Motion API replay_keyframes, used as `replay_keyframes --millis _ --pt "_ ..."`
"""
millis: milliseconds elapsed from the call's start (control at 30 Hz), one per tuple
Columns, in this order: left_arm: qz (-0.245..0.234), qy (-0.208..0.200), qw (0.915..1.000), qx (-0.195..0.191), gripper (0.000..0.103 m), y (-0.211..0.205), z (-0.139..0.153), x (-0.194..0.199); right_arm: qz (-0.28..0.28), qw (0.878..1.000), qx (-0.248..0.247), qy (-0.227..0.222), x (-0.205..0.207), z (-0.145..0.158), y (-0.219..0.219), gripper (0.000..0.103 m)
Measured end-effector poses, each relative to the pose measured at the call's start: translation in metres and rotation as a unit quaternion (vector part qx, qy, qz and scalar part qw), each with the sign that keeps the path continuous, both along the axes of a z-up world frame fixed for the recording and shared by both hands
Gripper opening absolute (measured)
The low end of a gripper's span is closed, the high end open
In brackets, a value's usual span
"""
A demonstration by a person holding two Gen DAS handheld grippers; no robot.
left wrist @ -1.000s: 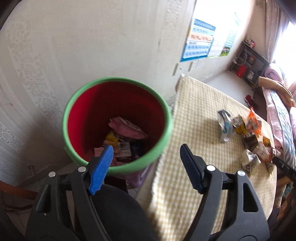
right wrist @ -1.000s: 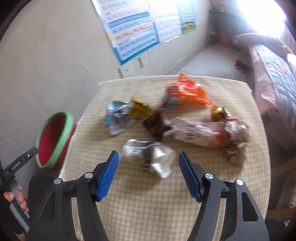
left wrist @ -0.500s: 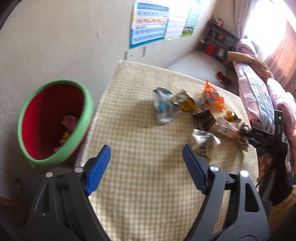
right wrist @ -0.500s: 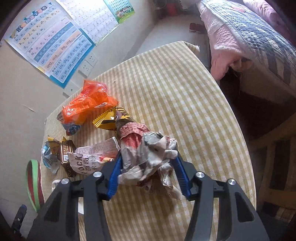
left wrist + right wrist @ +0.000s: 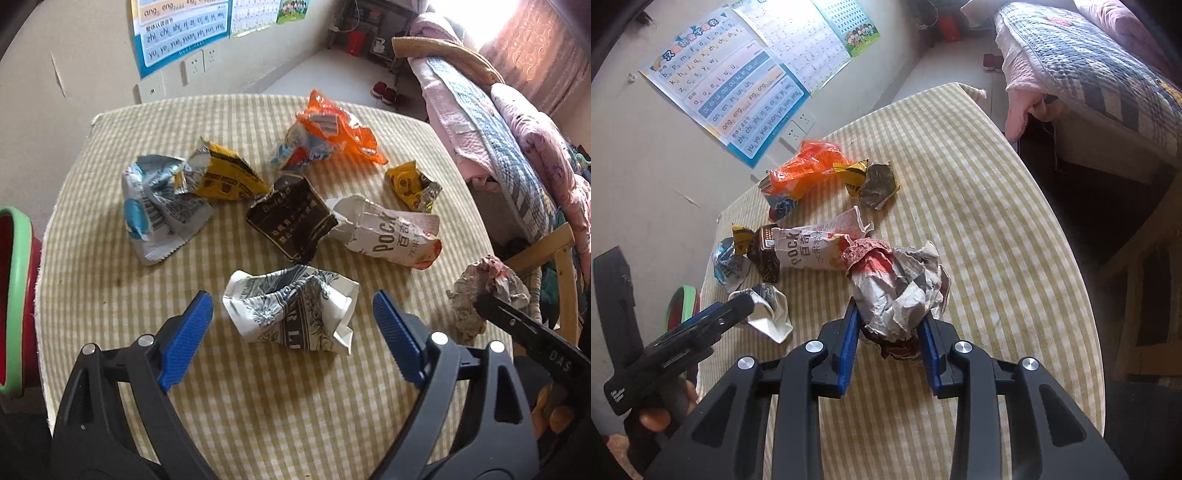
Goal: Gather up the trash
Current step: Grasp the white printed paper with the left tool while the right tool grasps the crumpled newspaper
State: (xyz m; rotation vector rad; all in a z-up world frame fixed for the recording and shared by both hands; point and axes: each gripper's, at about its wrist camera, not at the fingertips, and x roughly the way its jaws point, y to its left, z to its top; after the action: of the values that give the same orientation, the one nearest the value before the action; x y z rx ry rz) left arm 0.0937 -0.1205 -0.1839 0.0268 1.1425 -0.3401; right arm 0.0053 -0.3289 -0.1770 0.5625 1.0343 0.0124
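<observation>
— While the right gripper (image 5: 890,334) closes its jaws, what sits between them?

— A crumpled newspaper wad (image 5: 899,291). Both blue pads press into its sides, so it is clenched. It lies close to the table's right edge, with its reddish end toward the far side and its long axis running roughly from near edge to far edge.

— And the left gripper (image 5: 291,338)?

— Released, its jaws still widening. A crushed black-and-white floral carton (image 5: 291,308) lies between the pads, untouched by either. It is toward the table's near edge, long axis across, parallel to that edge.

— Where is the rest of the trash?

— Mid-table on the checked tablecloth (image 5: 258,410). A white Pocky box (image 5: 388,234) lies beside a dark brown wrapper (image 5: 291,221), its torn mouth toward that wrapper and its long axis running toward the right edge. An orange bag (image 5: 332,134) sits toward the far edge, a small yellow wrapper (image 5: 412,184) toward the right edge, and a silver-blue packet (image 5: 159,206) touching a yellow-black wrapper (image 5: 225,175) toward the left edge.

— Any free room?

— A bare strip of cloth runs along the near edge, and another along the far right corner. The green-rimmed red bin (image 5: 14,295) stands just off the left edge; a wooden chair (image 5: 561,258) stands just off the right edge.
</observation>
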Motion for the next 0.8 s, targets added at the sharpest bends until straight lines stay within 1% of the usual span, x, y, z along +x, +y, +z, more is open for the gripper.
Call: replay_keyframes --millis 33,67,133,267,333,367,433,467,567,633,733,800 --pt "0.001 0.011 0.9999 0.004 0.085 0.0 -0.006 0.002 0.001 1.0 0.0 0.0 -0.001 0.0 0.001 0.031" --pt "0.002 0.022 0.9997 0.006 0.074 0.0 -0.011 0.004 0.003 1.0 -0.002 -0.002 -0.001 0.002 0.003 0.031" --pt "0.001 0.039 0.9992 0.01 0.056 0.003 -0.018 0.004 0.014 1.0 -0.008 -0.005 0.001 0.005 0.009 0.032" --pt "-0.007 0.033 0.9994 0.01 0.053 0.009 -0.017 -0.006 0.063 0.998 -0.026 0.002 0.007 0.008 0.03 0.036" --pt "-0.003 0.03 0.9995 0.013 0.053 0.018 -0.015 -0.014 0.09 0.995 -0.033 0.007 0.008 0.008 0.042 0.044" --pt "0.001 0.029 0.9995 0.016 0.053 0.023 -0.013 -0.018 0.098 0.995 -0.037 0.008 0.008 0.008 0.046 0.047" --pt "0.011 0.028 0.9994 0.018 0.053 0.034 -0.011 -0.026 0.107 0.994 -0.038 0.008 0.006 0.009 0.052 0.058" --pt "0.018 0.027 0.9993 0.02 0.053 0.041 -0.01 -0.03 0.109 0.993 -0.037 0.008 0.005 0.01 0.053 0.059" --pt "0.036 0.025 0.9988 0.021 0.054 0.055 -0.008 -0.036 0.109 0.994 -0.025 0.006 0.003 0.014 0.053 0.061" --pt "0.05 0.022 0.9985 0.012 0.055 0.065 -0.004 -0.039 0.098 0.995 -0.011 0.0 0.002 0.017 0.049 0.061" --pt "0.063 0.017 0.9979 0.004 0.055 0.073 -0.001 -0.043 0.067 0.997 0.03 -0.011 0.002 0.023 0.035 0.062" --pt "0.069 0.018 0.9975 0.002 0.055 0.076 -0.002 -0.044 0.041 0.998 0.042 -0.01 0.007 0.024 0.025 0.062"
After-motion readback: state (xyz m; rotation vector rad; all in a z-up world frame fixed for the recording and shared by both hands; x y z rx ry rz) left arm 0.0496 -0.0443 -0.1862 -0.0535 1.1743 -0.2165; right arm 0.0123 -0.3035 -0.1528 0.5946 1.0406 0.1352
